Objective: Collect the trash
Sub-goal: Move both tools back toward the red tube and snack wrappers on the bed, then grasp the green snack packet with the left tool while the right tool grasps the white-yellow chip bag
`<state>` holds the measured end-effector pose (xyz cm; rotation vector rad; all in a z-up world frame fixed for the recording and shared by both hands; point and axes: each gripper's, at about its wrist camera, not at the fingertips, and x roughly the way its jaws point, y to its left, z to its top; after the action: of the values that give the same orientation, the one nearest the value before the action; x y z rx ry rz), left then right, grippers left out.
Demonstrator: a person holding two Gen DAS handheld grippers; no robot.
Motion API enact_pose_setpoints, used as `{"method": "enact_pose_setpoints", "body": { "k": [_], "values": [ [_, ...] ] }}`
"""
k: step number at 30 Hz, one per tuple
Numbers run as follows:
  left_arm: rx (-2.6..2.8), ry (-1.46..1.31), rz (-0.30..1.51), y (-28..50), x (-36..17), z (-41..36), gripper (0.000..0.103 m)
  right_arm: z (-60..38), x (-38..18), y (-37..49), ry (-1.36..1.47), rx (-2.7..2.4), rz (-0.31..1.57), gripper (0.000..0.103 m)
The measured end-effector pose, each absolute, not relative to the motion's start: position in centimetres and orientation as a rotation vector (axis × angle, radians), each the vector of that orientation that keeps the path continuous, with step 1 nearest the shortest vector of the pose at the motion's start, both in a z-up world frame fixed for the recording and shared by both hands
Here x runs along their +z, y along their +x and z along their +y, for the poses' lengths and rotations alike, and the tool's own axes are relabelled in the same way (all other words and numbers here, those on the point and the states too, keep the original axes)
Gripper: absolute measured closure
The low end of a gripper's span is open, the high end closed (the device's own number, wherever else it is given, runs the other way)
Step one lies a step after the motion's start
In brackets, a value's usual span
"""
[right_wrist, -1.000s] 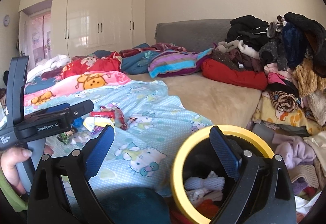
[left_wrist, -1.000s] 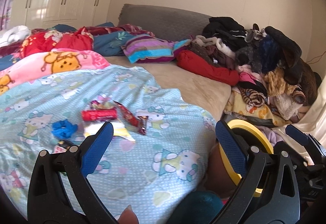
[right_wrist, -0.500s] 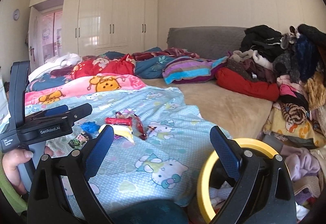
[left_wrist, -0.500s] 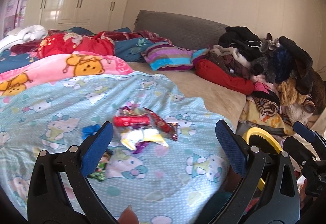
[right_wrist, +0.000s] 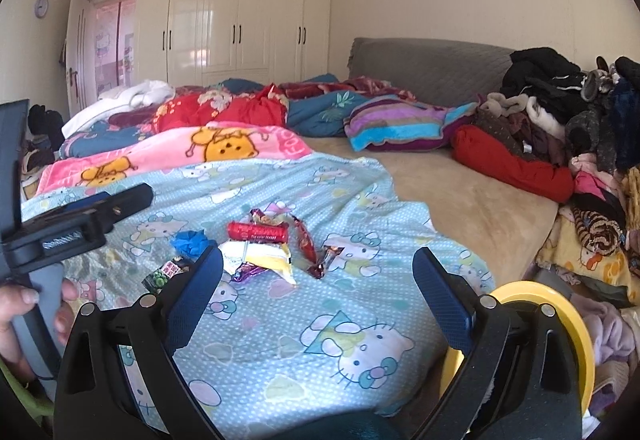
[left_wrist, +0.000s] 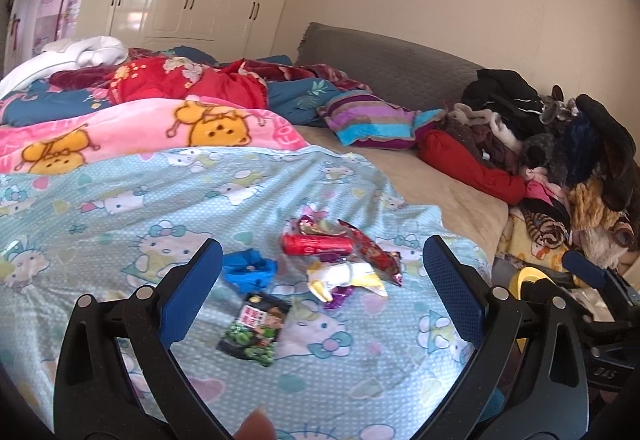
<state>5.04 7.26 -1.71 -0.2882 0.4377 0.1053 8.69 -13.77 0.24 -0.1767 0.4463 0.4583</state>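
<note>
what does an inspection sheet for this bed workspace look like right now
surface: blue cartoon sheet over the bed, rumpled
job's things: red tube wrapper, yellow-white wrapper, dark red wrapper, green packet, blue crumpled scrap, clustered on the sheet; yellow-rimmed bin beside the bed
clutter: clothes pile, blankets
grippers: left gripper open, empty; right gripper open, empty
cables: nothing seen
surroundings: white wardrobe, grey headboard
</note>
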Motion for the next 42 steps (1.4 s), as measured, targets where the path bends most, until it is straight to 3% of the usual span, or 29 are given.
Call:
{"method": "enact_pose_setpoints", "body": {
  "k": [13, 16, 21, 26, 32, 38, 40, 42],
  "values": [
    [0.157, -0.317, 0.508, 4.9, -4.2, 10.9, 0.011, -9.2, -2.7, 12.3, -0.236, 0.535, 0.540, 0.010],
    [0.171, -0.319, 0.536, 4.9, -5.1, 11.8, 0.011, -8.1, -4.0, 13.7, -0.256, 0.546, 0.581, 0.014],
    [0.173, -0.342, 0.595, 5.2, -7.0, 12.9, 0.011, -7.1, -6.3, 15.8, -0.298, 0.547, 0.650, 0.031],
    [0.154, -0.365, 0.661, 5.9, -9.1, 13.0, 0.024, -6.3, -8.4, 17.6, -0.347, 0.551, 0.712, 0.054],
    [0.119, -0.370, 0.724, 6.5, -10.9, 12.5, 0.033, -5.0, -10.1, 19.5, -0.382, 0.559, 0.756, 0.064],
    [0.106, -0.383, 0.759, 7.0, -11.9, 12.4, 0.037, -3.7, -11.6, 20.9, -0.419, 0.559, 0.787, 0.066],
    [0.104, -0.387, 0.770, 7.2, -12.3, 12.4, 0.038, -3.5, -12.4, 21.5, -0.424, 0.551, 0.801, 0.071],
    [0.103, -0.393, 0.777, 7.4, -12.6, 12.4, 0.038, -3.4, -12.9, 21.7, -0.425, 0.555, 0.810, 0.085]
  ]
}}
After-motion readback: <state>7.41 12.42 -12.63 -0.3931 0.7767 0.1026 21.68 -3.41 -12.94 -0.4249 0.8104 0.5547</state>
